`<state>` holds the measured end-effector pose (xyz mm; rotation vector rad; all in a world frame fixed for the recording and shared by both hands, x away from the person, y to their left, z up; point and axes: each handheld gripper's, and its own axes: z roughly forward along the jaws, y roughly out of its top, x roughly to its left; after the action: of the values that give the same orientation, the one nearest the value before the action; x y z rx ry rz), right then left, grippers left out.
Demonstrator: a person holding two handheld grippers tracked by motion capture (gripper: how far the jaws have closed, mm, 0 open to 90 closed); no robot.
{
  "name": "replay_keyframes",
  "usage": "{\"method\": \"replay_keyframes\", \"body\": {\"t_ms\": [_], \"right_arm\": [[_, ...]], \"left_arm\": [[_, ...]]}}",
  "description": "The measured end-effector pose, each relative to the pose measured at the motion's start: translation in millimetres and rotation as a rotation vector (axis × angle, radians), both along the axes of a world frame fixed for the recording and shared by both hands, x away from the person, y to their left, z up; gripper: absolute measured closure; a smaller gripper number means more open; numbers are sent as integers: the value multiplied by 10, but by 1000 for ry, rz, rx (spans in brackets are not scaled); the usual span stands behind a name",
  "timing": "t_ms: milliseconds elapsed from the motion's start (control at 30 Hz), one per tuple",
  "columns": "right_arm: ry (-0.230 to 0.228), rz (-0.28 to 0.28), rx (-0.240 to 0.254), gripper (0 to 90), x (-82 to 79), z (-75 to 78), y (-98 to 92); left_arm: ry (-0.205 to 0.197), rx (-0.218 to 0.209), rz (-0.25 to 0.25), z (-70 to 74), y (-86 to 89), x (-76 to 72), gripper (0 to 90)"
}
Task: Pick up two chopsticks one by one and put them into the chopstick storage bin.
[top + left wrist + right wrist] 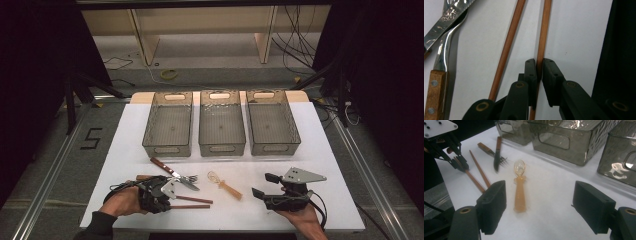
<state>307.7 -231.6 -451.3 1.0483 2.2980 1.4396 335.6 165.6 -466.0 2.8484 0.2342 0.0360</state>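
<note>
1. A white table top (pixel 300 150) in a dark room is seen, with three clear smoke-grey plastic bins (pixel 220 121) set in a row at its far side.
2. The thing in hand is the thin reddish-brown wooden chopstick (pixel 543 32), lying flat on the white surface at the near left; the left gripper (pixel 539 67) is clamped on it, both black pads pressing its sides near one end.
3. A second wooden chopstick (pixel 507 47) lies just beside the held one, apart from it; it should be left undisturbed, so the lift is best made straight up.
4. Since the grip sits near one end, the long free part is likely to droop or swing; the stick should be kept level and moved slowly.
5. A wooden-handled steel knife (pixel 447 17) and a wooden-handled steel fork (pixel 441 65) lie crossed just past the chopsticks; the carry path should be kept above them.
6. A translucent amber plastic spoon (pixel 519 187) lies mid-table, near the right gripper (pixel 541 207), whose jaws stand wide apart with nothing between them.
7. Which bin is meant cannot be told.
</note>
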Motion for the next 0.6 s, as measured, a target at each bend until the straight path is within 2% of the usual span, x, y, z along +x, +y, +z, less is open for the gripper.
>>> {"method": "replay_keyframes", "body": {"t_ms": [433,600], "right_arm": [[5,-2,-2,280,3,-1,0],[4,-1,-1,280,3,-1,1]], "left_arm": [[-4,6,-34,9,-9,-9,839],[-17,-12,-35,56,-8,-26,840]]}}
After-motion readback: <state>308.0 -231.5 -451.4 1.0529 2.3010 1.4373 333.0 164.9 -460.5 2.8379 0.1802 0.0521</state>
